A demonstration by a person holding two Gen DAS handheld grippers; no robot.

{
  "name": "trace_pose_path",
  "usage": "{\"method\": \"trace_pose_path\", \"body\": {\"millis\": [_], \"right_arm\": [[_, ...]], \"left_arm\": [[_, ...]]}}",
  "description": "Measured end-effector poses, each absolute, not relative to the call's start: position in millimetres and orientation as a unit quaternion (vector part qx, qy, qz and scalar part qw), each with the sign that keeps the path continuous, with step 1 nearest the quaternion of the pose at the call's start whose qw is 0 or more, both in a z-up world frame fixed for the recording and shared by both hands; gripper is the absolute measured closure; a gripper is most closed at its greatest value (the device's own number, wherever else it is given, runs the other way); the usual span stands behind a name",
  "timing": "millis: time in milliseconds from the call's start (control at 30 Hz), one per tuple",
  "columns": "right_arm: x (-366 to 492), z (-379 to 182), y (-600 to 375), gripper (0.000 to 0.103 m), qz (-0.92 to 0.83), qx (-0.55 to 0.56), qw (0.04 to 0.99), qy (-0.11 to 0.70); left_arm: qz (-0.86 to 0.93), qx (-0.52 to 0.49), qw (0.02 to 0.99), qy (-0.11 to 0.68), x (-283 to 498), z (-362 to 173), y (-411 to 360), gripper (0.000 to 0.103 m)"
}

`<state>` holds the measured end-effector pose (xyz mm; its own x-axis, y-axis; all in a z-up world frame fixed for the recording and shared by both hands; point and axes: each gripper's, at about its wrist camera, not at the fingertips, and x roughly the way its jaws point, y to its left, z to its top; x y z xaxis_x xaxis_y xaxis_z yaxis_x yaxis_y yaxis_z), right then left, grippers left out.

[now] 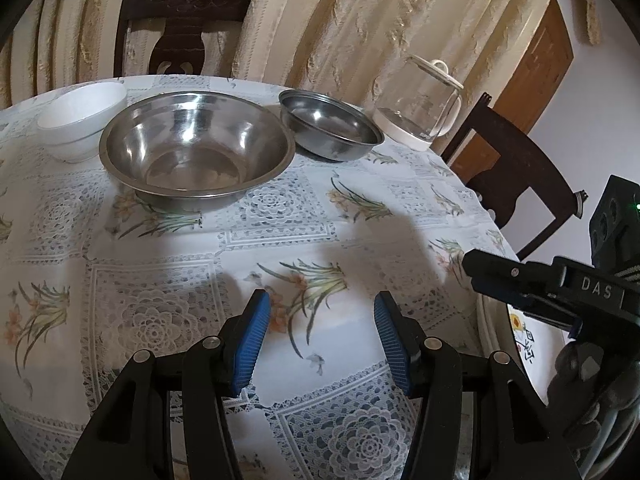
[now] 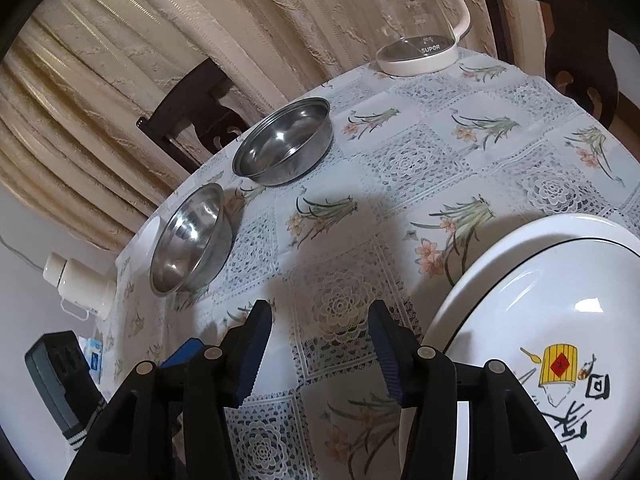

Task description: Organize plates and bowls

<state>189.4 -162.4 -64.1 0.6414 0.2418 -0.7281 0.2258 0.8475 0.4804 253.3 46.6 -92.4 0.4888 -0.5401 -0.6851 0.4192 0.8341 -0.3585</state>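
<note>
left claw [image 1: 322, 344]: blue pads spread apart, nothing between them, hovering over the near part of the desk [image 1: 168, 280]
right claw [image 2: 320, 350]: pads apart, empty, just left of the plate's rim
large steel bowl [image 1: 196, 144]: upright, mouth up, far-centre of desk; round, so no long axis
small steel bowl [image 1: 330, 124]: upright, mouth up, right of the large one, a small gap between them
white bowl [image 1: 82, 118]: upright, far-left, beside the large steel bowl; touching or not, cannot tell
plate [image 2: 548, 320]: white, flat, face up, near-right edge of desk; printed yellow emblem and black characters on its face; only partly in frame
glass kettle [image 2: 412, 20]: white base and lid, far-right of desk, handle pointing right in the right wrist view
chairs: dark wood chair [image 1: 180, 28] behind the desk, another chair [image 1: 516, 168] at right
backdrop: beige curtain [image 1: 340, 20]
</note>
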Motion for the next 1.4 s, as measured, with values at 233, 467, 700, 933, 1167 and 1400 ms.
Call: {"method": "trace_pose_path", "body": {"millis": [233, 467, 700, 933, 1167, 1400], "right_arm": [[193.5, -70.9, -172.0, 0.049, 0.001, 0.293, 0.857, 0.424], [196.8, -68.9, -174.0, 0.048, 0.008, 0.290, 0.860, 0.419], [207.3, -51.5, -182.1, 0.048, 0.009, 0.277, 0.871, 0.407], [236.4, -44.3, -193.3, 0.045, 0.006, 0.263, 0.872, 0.413], [280.6, -54.0, -204.4, 0.045, 0.018, 0.291, 0.845, 0.448], [323.7, -66.0, -208.0, 0.045, 0.020, 0.300, 0.829, 0.471]], "left_arm": [[-0.274, -0.061, 0.859, 0.427, 256.8, -93.9, 42.3, 0.048], [-0.277, -0.061, 0.855, 0.435, 262.5, -91.3, 37.8, 0.048], [-0.288, -0.062, 0.849, 0.438, 271.0, -82.8, 29.0, 0.048], [-0.302, -0.066, 0.852, 0.423, 293.5, -56.0, 19.4, 0.048], [-0.305, -0.070, 0.856, 0.410, 350.0, -24.0, 6.1, 0.048], [-0.276, -0.074, 0.856, 0.432, 428.6, -17.6, -14.1, 0.048]]}}
